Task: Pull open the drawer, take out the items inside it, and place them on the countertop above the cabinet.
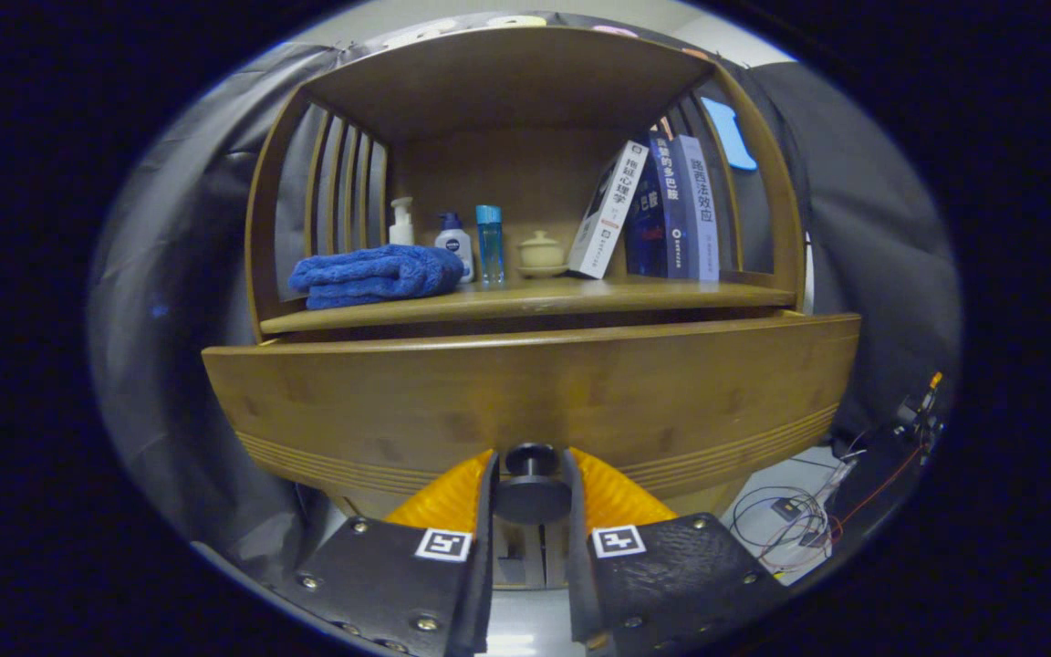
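Observation:
A wooden cabinet has a wide drawer front (pixel 525 392) just ahead of me. Its dark round knob (pixel 531 459) sits between my fingers, and my gripper (pixel 531 484) is shut on it, a finger pressing each side. The drawer front stands a little forward of the countertop (pixel 635 294) above it, with a dark gap between them. The inside of the drawer is hidden behind its front panel.
On the countertop lie a folded blue towel (pixel 375 274), a white pump bottle (pixel 401 224), a white bottle (pixel 454 245), a blue bottle (pixel 489 242), a lidded cup (pixel 541 251) and several books (pixel 662 210). Loose cables and electronics (pixel 808 520) lie on the floor to the right.

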